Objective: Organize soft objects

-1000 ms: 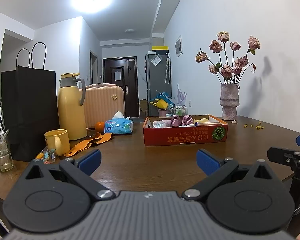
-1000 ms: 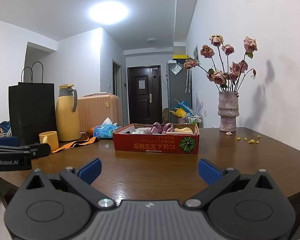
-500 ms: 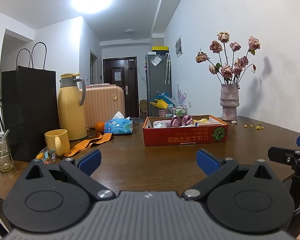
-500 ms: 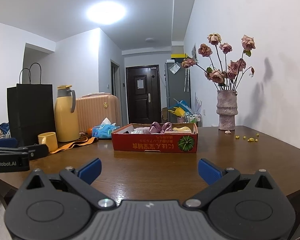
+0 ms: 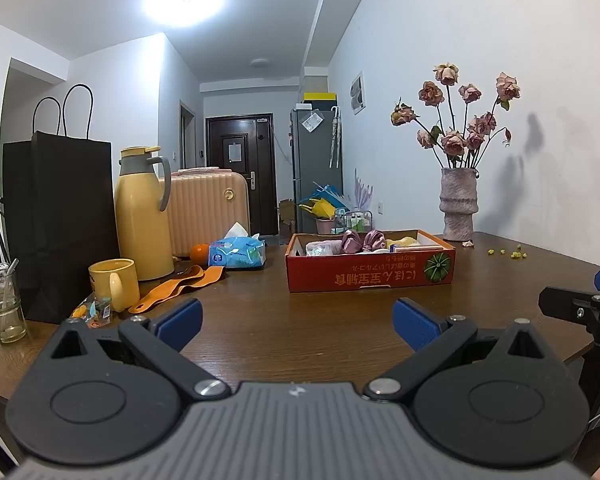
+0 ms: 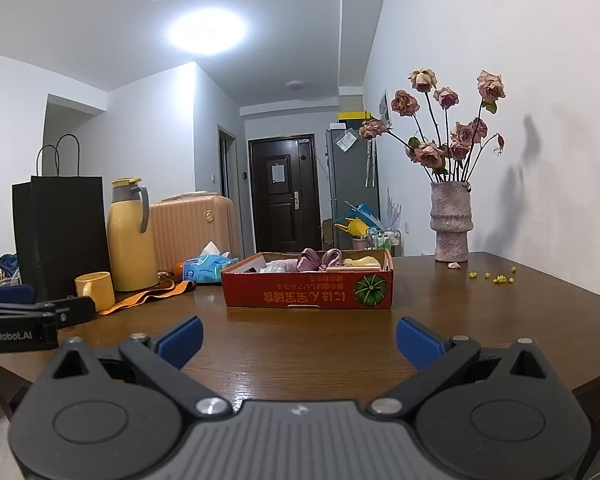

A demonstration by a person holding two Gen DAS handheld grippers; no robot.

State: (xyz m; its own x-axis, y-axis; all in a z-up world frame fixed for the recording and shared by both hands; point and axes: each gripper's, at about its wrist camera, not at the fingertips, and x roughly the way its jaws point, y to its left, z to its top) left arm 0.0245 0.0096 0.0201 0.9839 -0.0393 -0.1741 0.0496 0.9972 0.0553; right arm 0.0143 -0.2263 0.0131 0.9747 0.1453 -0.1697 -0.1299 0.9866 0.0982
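Two tools, left tool (image 5: 296,324) and right tool (image 6: 298,338), released (nothing held) before the red box (image 5: 370,278).

A bright ceiling light (image 5: 183,0) glares overhead; frames are sharp, with fisheye bending at edges.

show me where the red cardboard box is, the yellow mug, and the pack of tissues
red cardboard box (image 5: 370,276), left wrist view, on its printed front wall.
yellow mug (image 5: 112,282), left wrist view, on its side above the handle.
pack of tissues (image 5: 238,253), left wrist view, on the blue wrapper.
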